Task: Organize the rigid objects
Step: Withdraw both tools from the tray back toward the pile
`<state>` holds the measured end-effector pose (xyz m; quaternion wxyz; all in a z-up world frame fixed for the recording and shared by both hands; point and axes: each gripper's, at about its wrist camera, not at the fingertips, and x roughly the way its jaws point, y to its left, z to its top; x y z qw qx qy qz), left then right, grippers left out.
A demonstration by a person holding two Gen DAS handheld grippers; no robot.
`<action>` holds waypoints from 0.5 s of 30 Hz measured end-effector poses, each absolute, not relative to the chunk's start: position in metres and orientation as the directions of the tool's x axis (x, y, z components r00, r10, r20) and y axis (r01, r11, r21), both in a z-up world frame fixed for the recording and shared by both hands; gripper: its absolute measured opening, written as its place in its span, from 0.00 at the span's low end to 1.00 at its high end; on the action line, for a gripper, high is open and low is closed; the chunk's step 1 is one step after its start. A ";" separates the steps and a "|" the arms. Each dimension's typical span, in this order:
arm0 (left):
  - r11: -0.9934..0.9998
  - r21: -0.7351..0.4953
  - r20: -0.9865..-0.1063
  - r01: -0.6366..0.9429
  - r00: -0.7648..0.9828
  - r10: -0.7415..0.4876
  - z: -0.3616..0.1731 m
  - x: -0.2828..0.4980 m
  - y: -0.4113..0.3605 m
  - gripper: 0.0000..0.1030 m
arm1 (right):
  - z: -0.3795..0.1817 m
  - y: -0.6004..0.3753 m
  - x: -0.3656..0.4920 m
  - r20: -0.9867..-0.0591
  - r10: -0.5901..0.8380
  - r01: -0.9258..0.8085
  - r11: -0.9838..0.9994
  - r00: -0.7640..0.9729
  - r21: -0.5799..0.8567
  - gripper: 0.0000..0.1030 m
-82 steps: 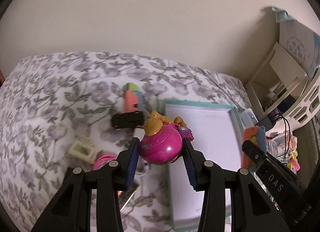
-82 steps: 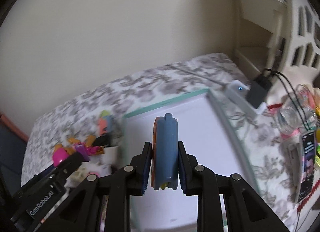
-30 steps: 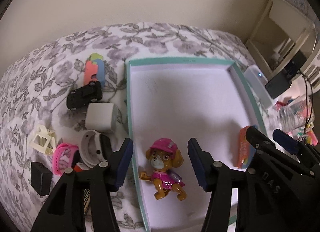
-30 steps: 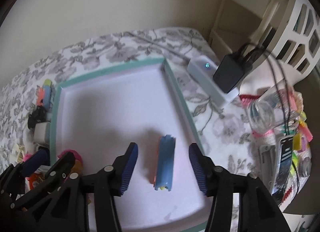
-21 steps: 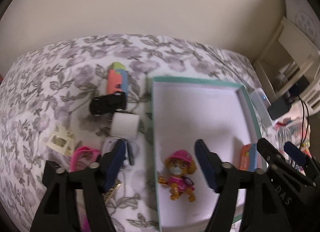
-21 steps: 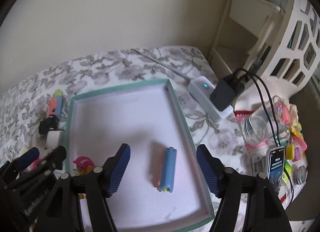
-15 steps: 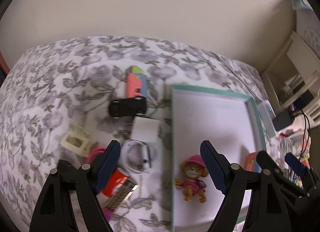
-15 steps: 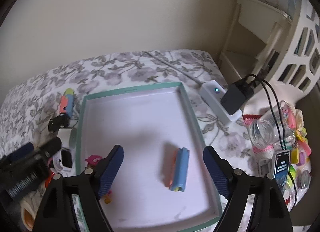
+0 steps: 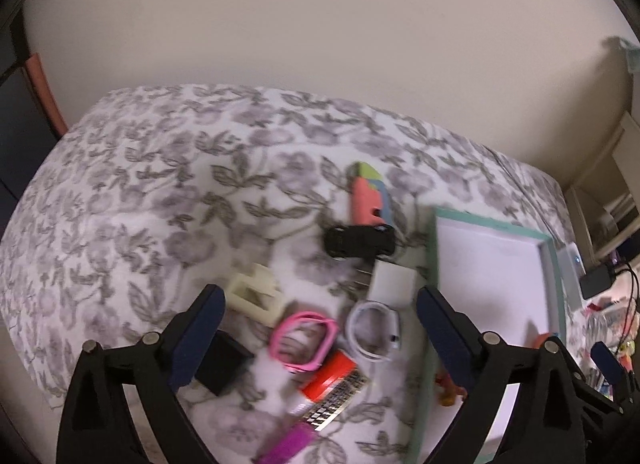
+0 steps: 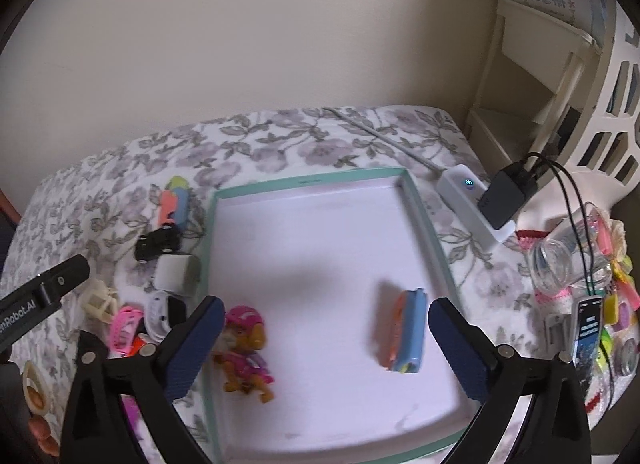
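Both grippers hang over the flowered bed, fingers opening wide and empty: left gripper [image 9: 316,328] above the loose pile, right gripper [image 10: 326,338] above the tray [image 10: 424,220]. The tray holds a toy pup [image 10: 244,348] and a blue block [image 10: 408,336]. The black car [image 9: 358,241], likely light, stiff and slick, looks best pinched across its flanks.

Plain cream wall [image 10: 240,44], floral-covered surface [image 9: 160,184], possibly a cream shelf unit [image 10: 532,44]

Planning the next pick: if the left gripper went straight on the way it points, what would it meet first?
Probably the pink band, lying between the opening jaws of the left gripper, with the white ring beside it; depth is unclear.
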<state>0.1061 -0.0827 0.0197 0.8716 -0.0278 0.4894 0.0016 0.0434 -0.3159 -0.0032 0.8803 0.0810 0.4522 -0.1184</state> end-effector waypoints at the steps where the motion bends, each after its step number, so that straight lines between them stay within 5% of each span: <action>1: 0.998 -0.041 -0.849 -0.040 0.529 -0.014 0.021 0.105 -0.078 0.96 | -0.003 -0.314 0.043 -0.813 -0.127 0.280 0.959 0.568 0.045 1.00; 15: 0.987 0.024 -0.813 -0.162 0.571 0.113 0.037 0.091 -0.018 0.96 | 0.007 -0.247 0.050 -0.785 0.025 0.115 0.986 0.620 0.123 1.00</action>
